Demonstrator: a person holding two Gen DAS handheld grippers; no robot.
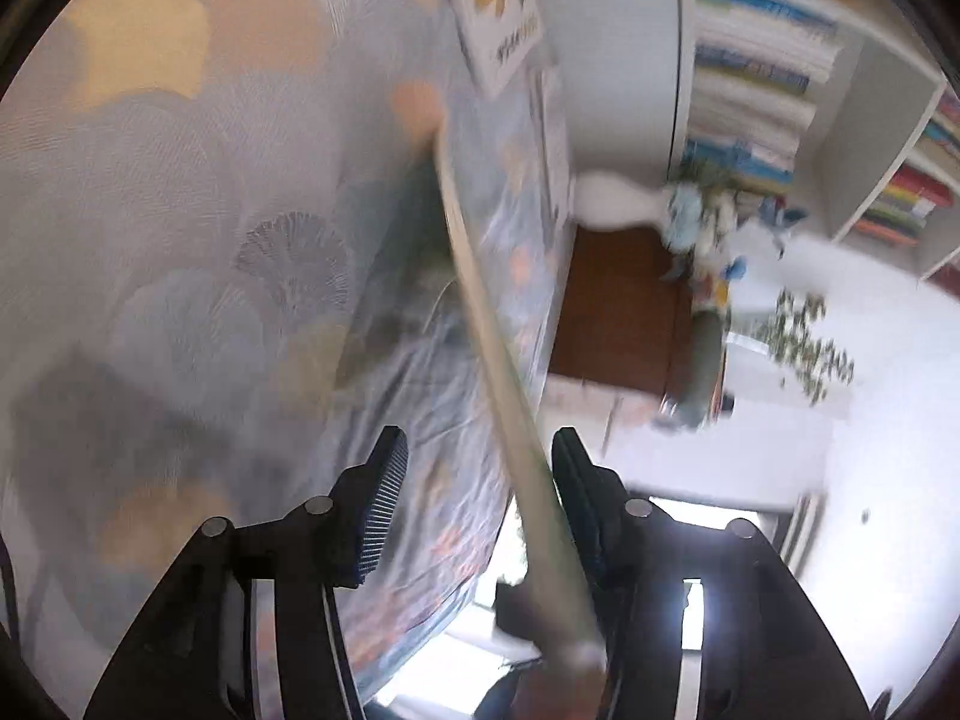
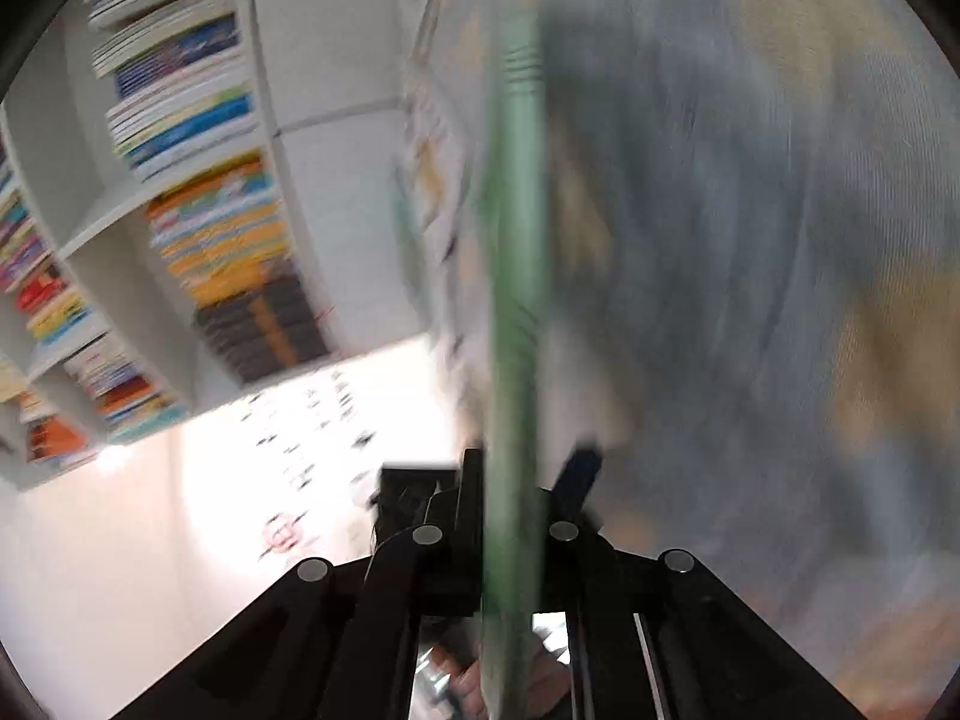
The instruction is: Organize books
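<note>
**Two grippers, each with a book edge-on between its jaws**

The right gripper is clamped on a thin green-edged book, which runs straight ahead from its fingers, edge toward the camera. Only this view shows that book. To the left of the gripper stands a white bookshelf with several compartments packed with books; to the right, a patterned cloth fills the view, blurred.

The left gripper stands partly apart around a blue patterned book, whose pale edge lies against the right finger; the ribbed left pad is clear of it. Ahead and above lies a white book with a yellow picture; its writing is too blurred to read. Right of the gripper are a white vase with flowers and shelves of books.
</note>
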